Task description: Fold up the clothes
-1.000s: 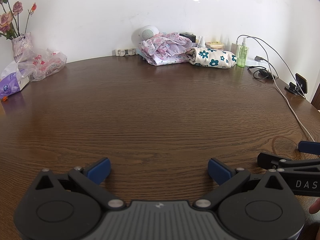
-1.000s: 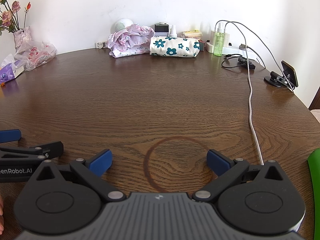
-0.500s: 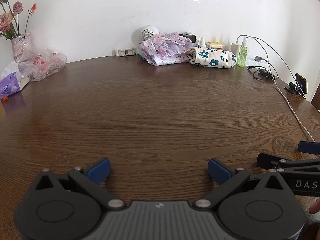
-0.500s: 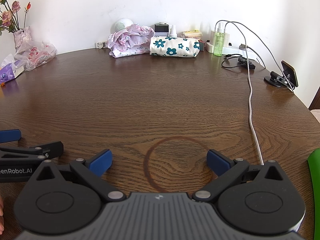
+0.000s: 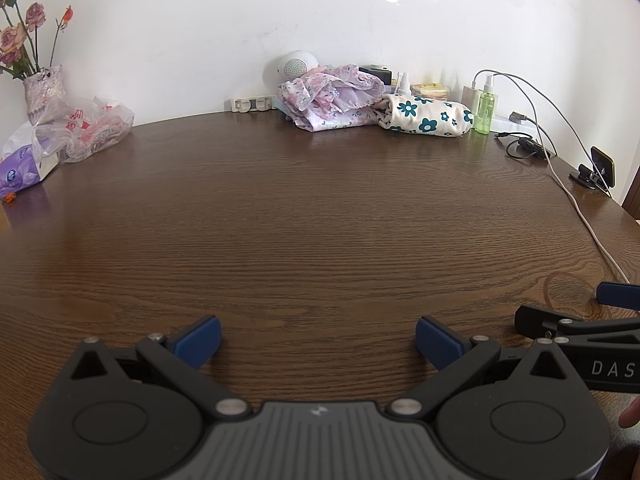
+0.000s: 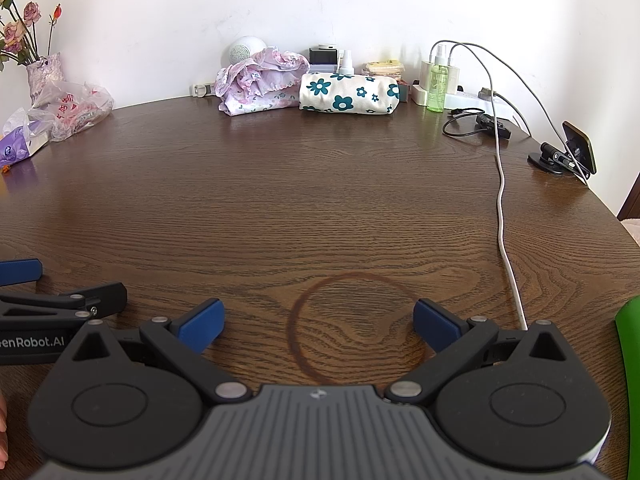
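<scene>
Both the left claw [image 5: 318, 338] and right claw [image 6: 319, 320] gape wide, empty, low over the dark wooden counter [image 5: 320, 220]. The crumpled pink floral garment [image 5: 330, 96] and rolled white blue-flowered cloth [image 5: 424, 116] lie touching at the far edge.

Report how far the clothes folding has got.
Looks done: the flowered cloth lies in a neat roll by the wall. In hand: nothing; the left gripper and right gripper are both open, low over the bare table. Left: the pink garment is a crumpled heap beside the roll, not yet folded.
</scene>
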Motion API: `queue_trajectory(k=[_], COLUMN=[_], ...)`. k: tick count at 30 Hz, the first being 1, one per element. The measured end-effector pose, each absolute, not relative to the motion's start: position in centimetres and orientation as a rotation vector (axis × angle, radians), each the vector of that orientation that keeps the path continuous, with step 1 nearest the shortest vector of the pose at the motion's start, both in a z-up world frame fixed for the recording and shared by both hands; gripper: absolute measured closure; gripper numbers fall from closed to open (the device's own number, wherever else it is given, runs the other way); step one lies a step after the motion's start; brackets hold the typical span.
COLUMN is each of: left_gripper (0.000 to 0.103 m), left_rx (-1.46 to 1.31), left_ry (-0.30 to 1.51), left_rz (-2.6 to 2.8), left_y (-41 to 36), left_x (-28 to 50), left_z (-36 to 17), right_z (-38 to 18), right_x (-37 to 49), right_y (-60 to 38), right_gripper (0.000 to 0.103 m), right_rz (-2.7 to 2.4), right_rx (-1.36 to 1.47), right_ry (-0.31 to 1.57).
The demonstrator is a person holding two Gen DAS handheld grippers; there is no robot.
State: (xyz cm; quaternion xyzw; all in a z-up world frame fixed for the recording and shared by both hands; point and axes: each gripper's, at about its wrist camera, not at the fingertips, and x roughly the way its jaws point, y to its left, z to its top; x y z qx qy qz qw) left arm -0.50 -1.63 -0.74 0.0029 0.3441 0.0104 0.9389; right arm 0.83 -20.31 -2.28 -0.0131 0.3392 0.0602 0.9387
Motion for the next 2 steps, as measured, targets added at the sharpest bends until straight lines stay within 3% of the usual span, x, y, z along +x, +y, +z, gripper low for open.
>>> queue_trajectory(k=[2], left_gripper=[0.000], left_rx=[0.006], left_ry=[0.703], left_rz=[0.021], left_y=[-1.63], left_x=[-0.50], left_z=[-0.74], right_z=[-2.28], right_x=[0.83], right_y=[-20.32], right_gripper=[0.001], right_rz=[0.123], right_rx=[-0.027], right_ry=[0.693])
